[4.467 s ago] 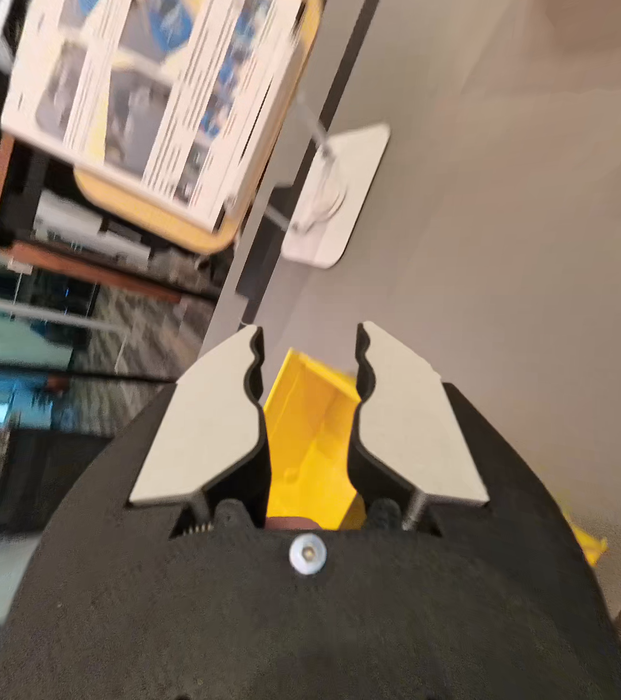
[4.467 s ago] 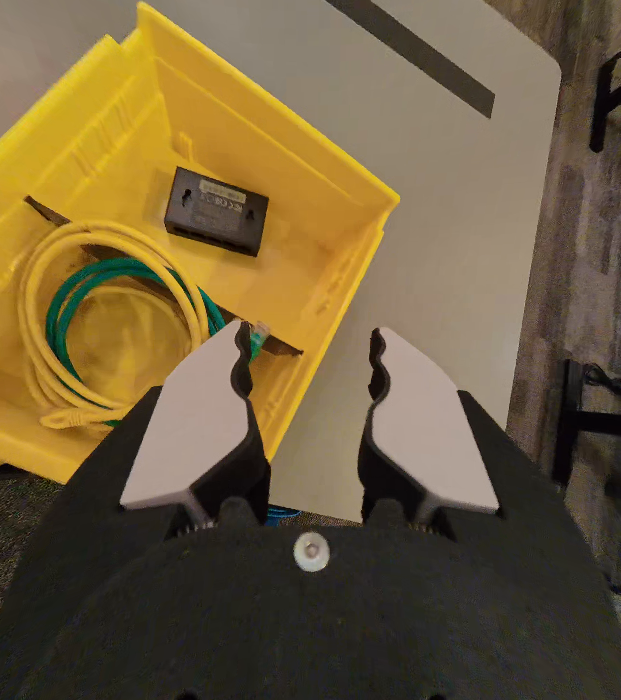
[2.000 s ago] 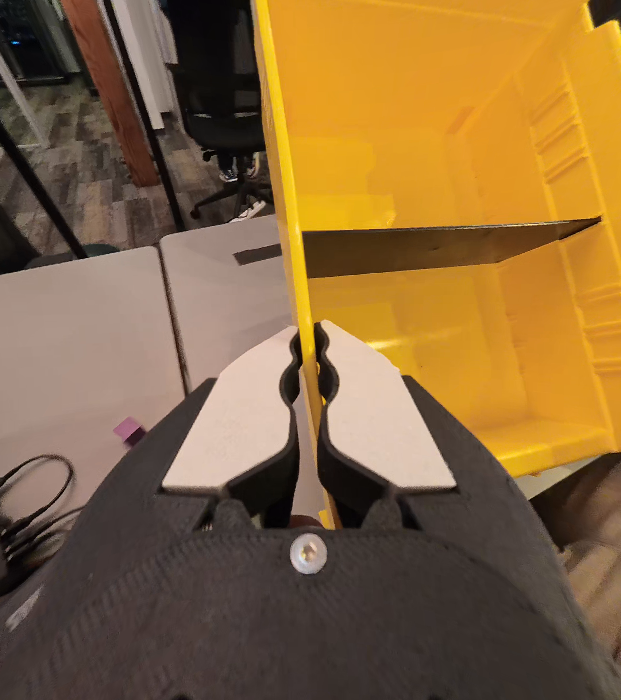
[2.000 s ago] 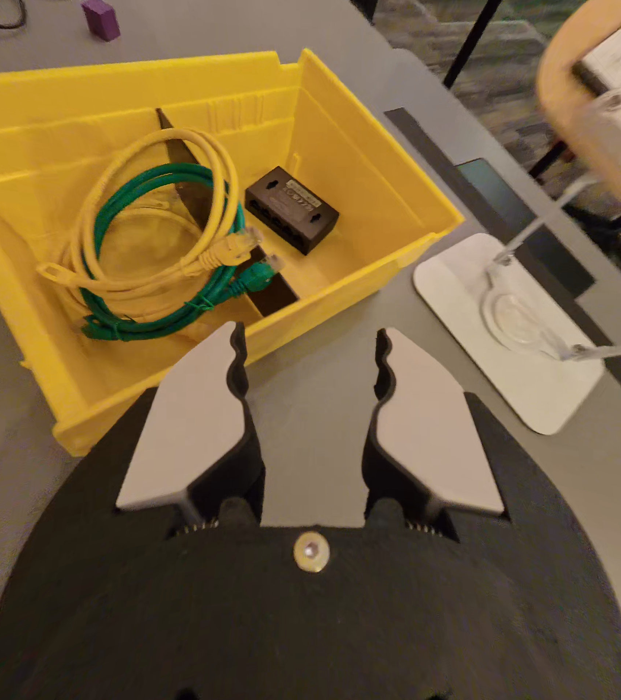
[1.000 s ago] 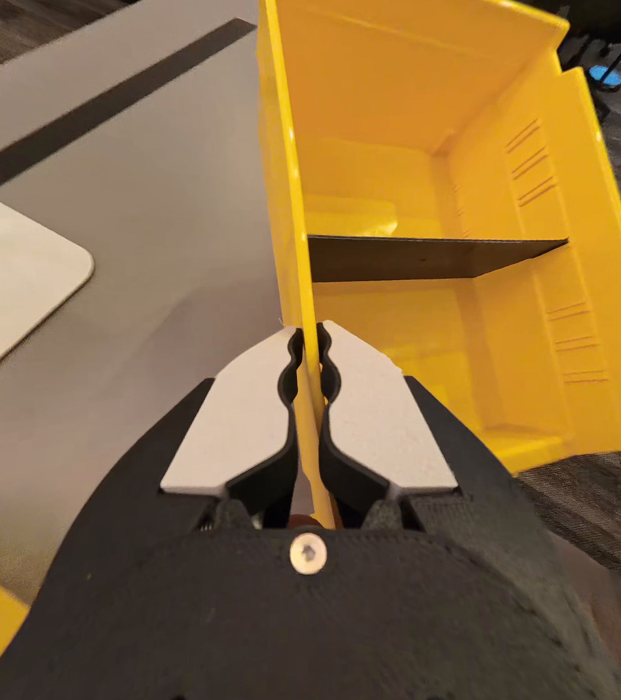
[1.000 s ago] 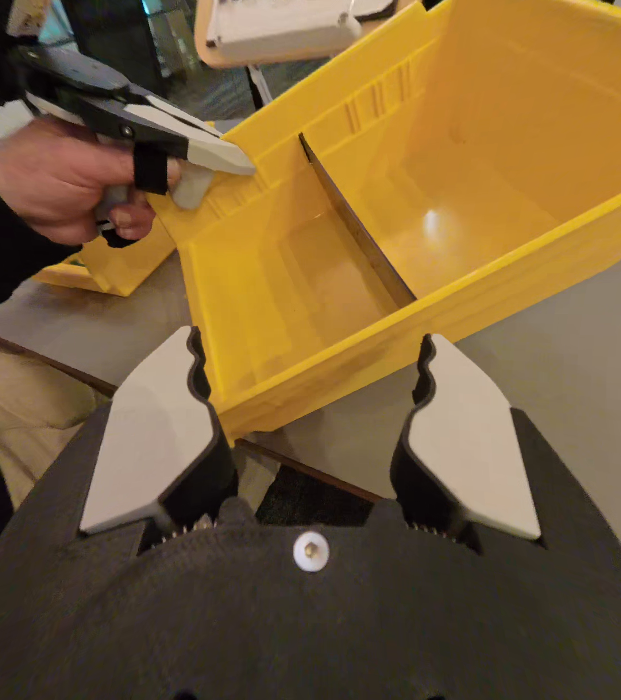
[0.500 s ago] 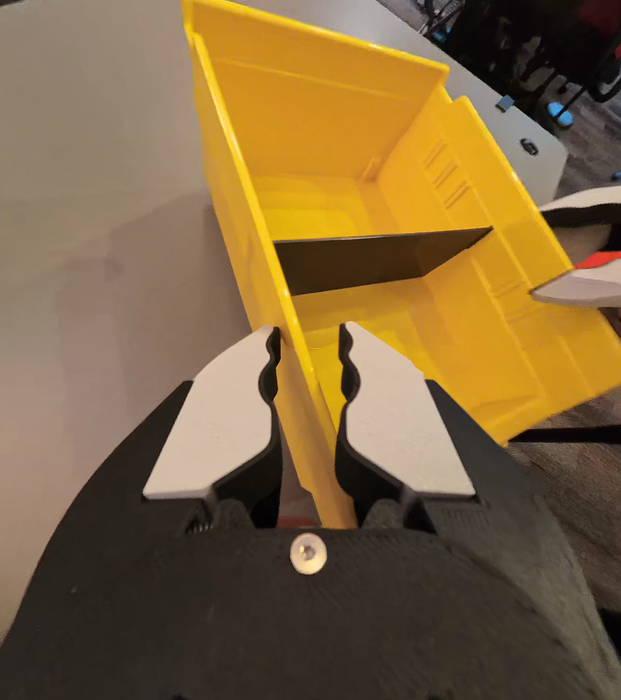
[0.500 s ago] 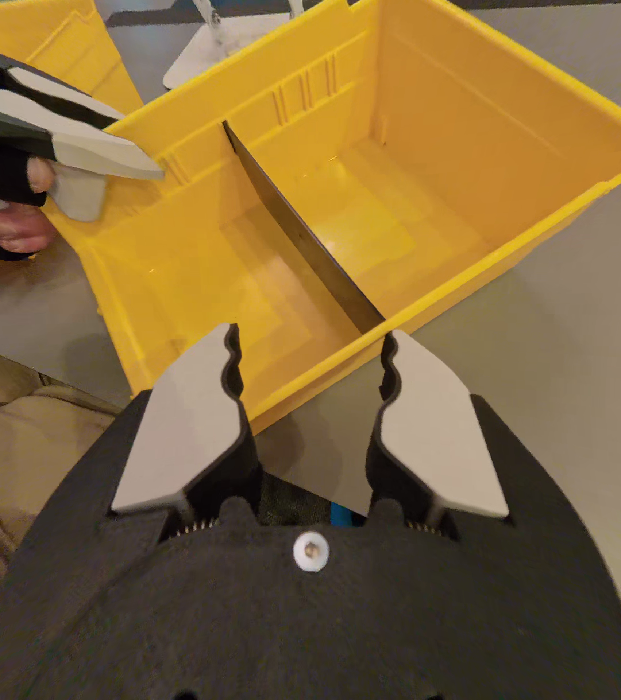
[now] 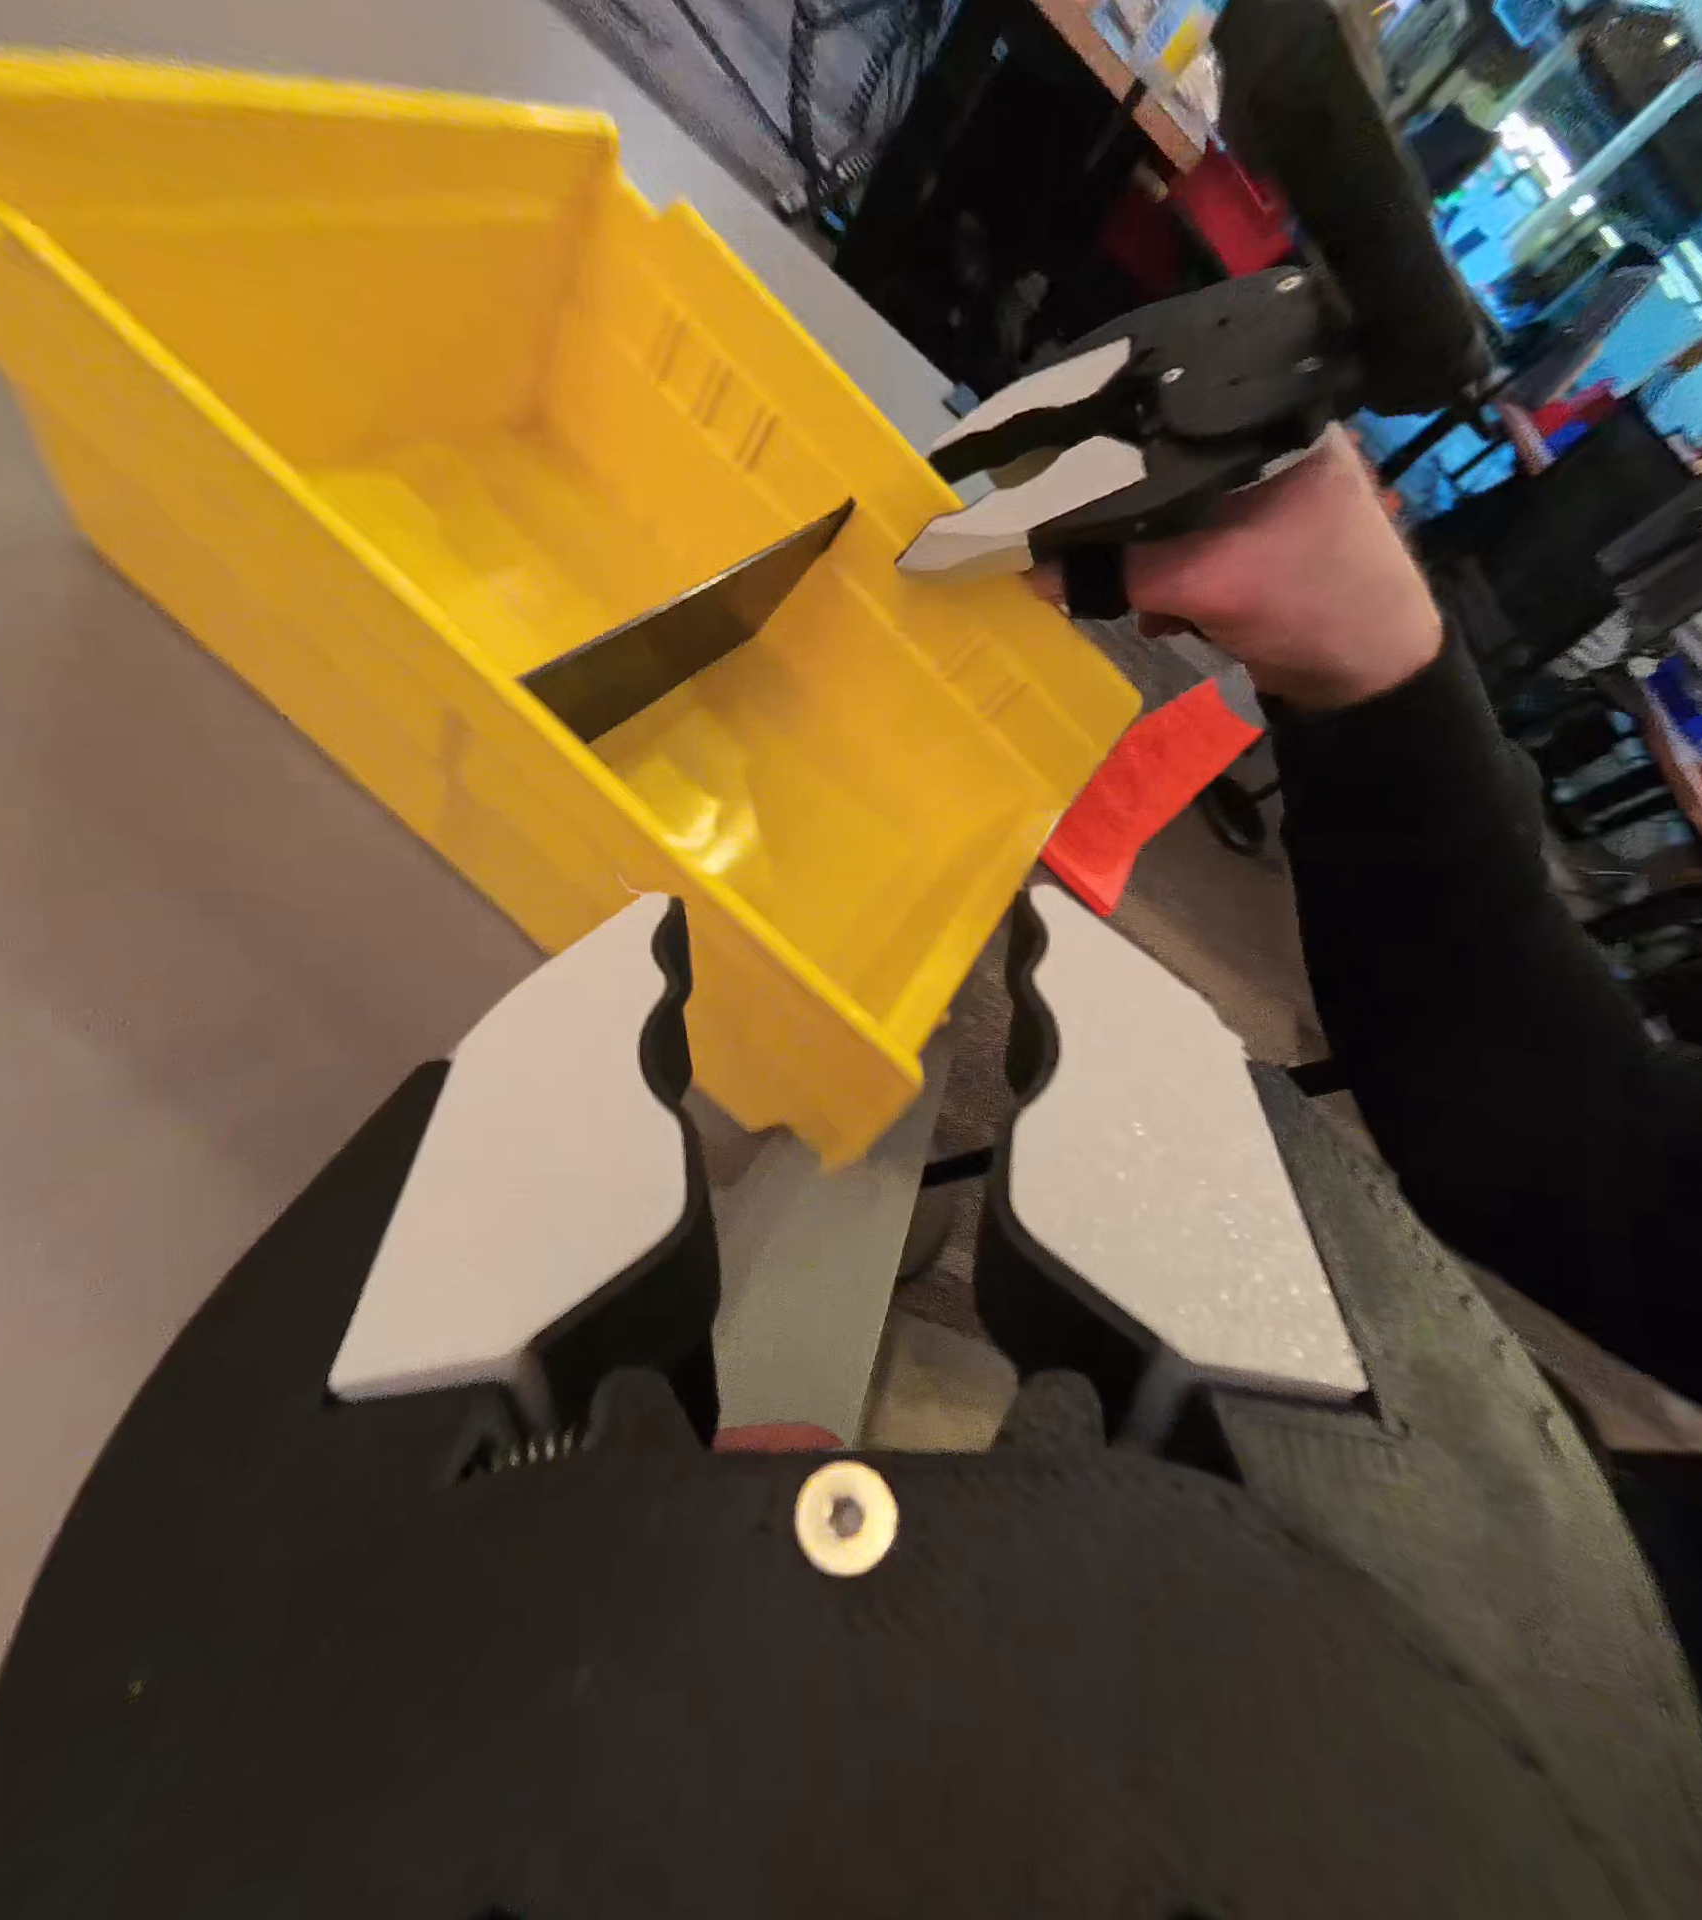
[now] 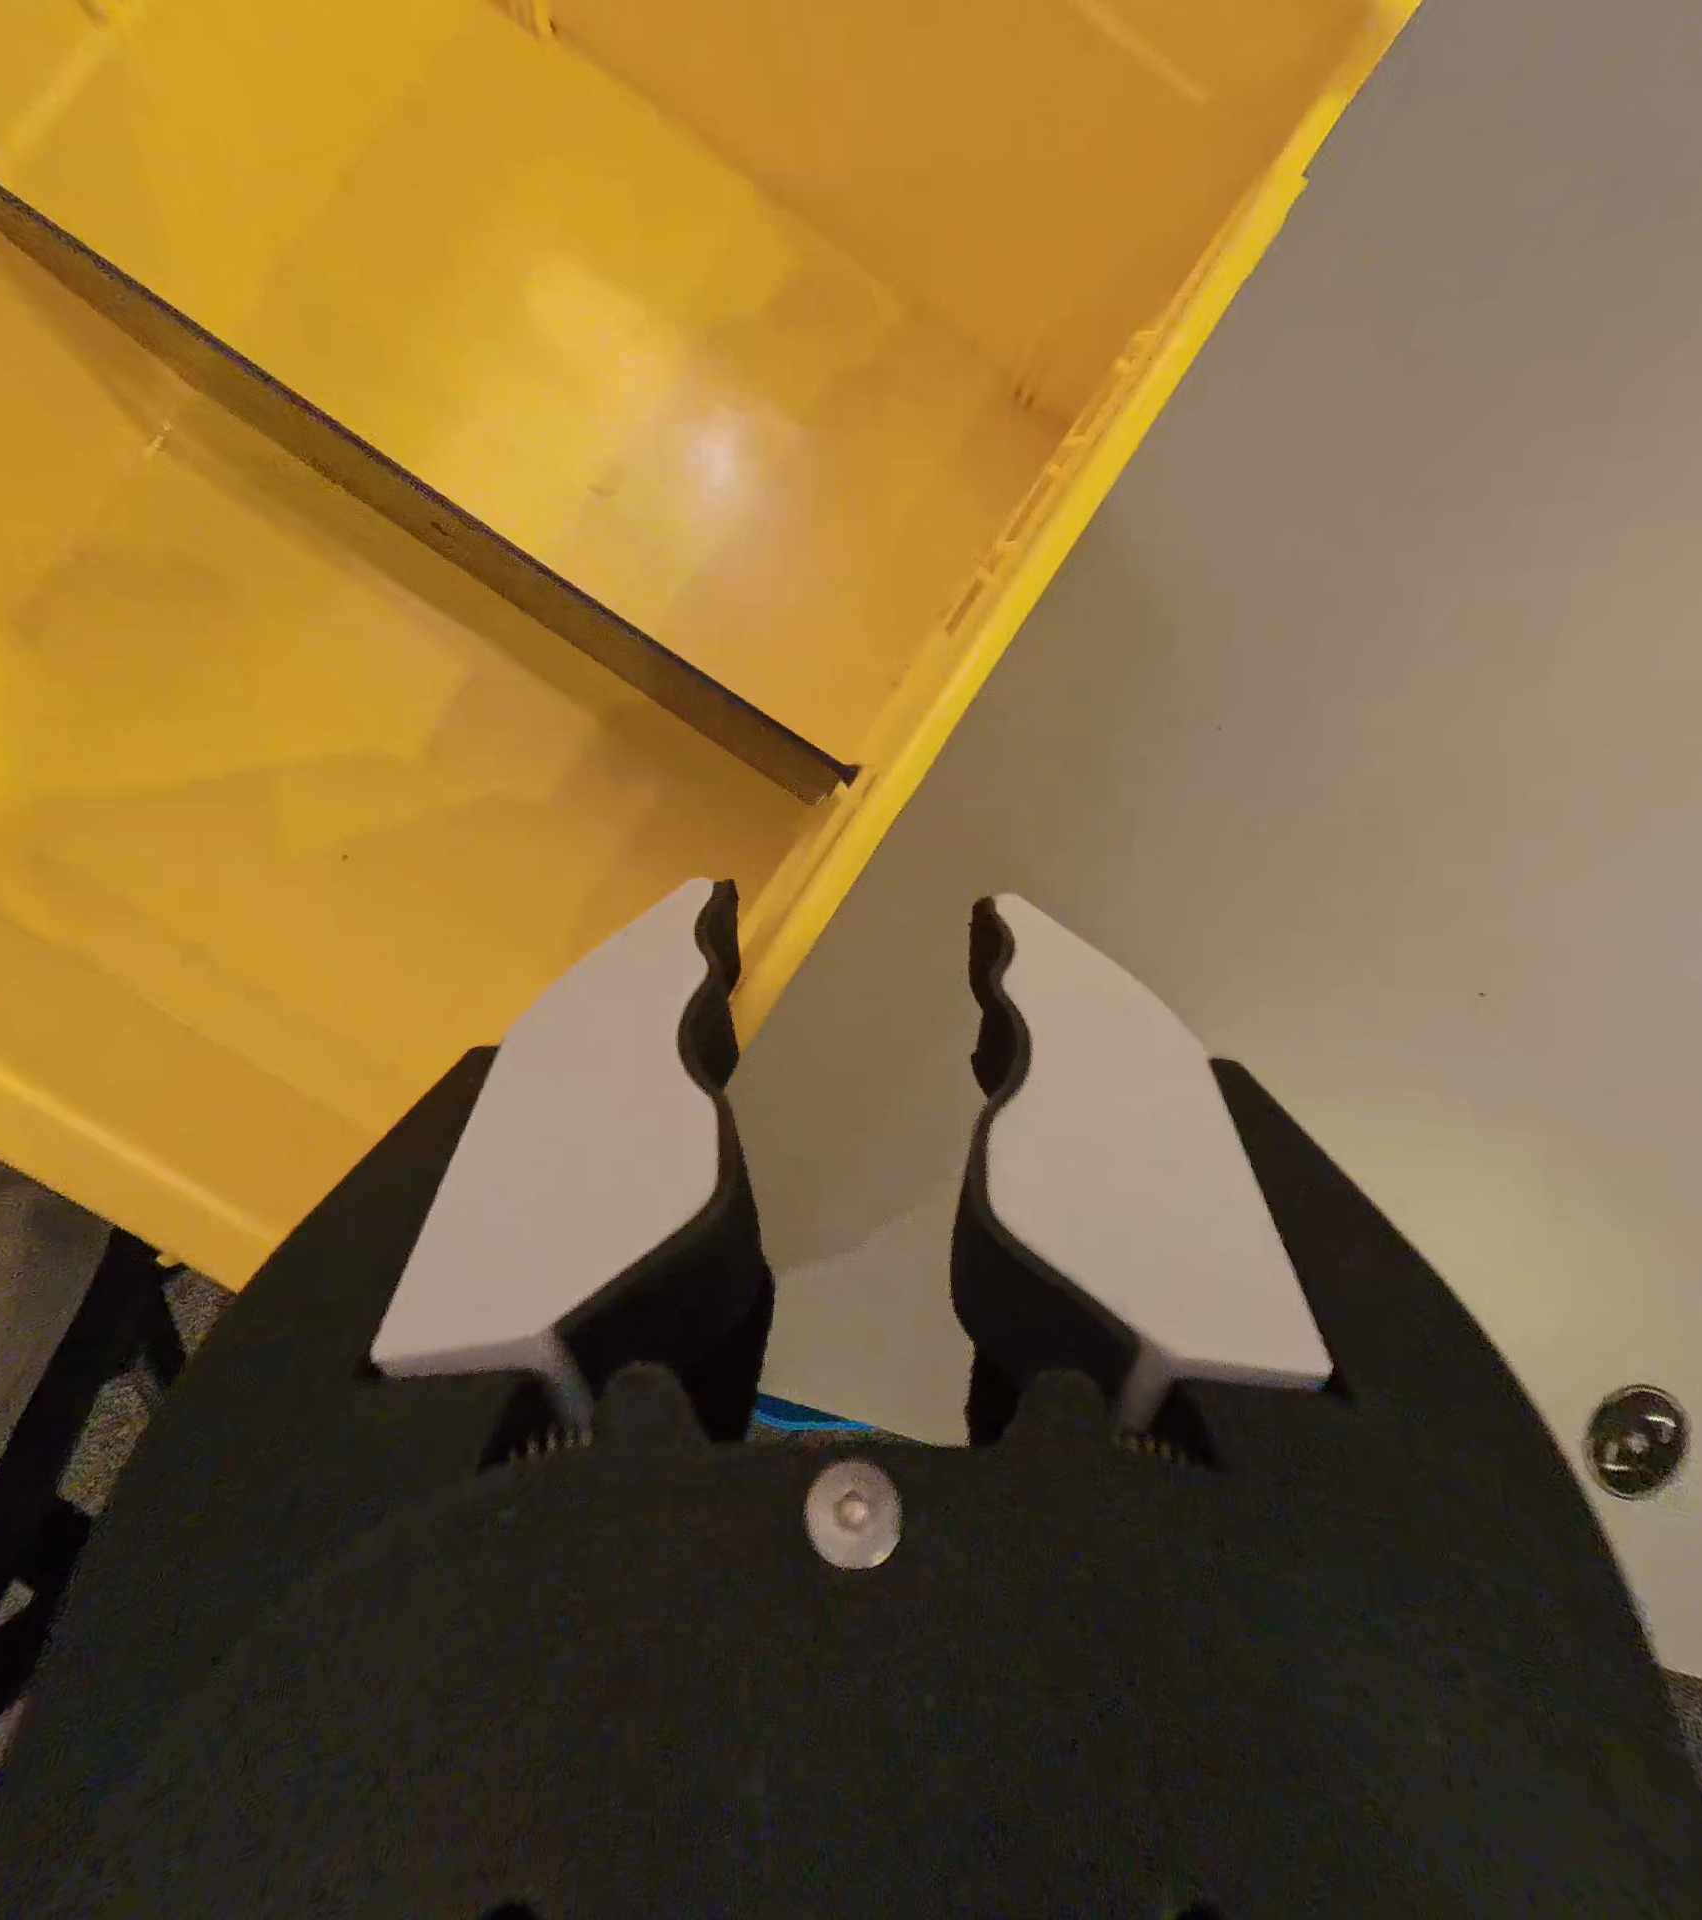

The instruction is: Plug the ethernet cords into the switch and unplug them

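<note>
While the left wrist view takes in the grey counter [image 9: 47, 935], the glossy yellow plastic bin [image 9: 411, 343] with its black divider [image 9: 681, 634], and a bare hand [image 9: 1283, 592] in a black sleeve, only the right wrist view shows a round metal fitting [image 10: 1634, 1440]. Neither shows switch or cords. The left gripper [image 9: 842, 977] spreads wide around the bin's corner; the right gripper [image 10: 852, 914] gapes empty beside the rim.
</note>
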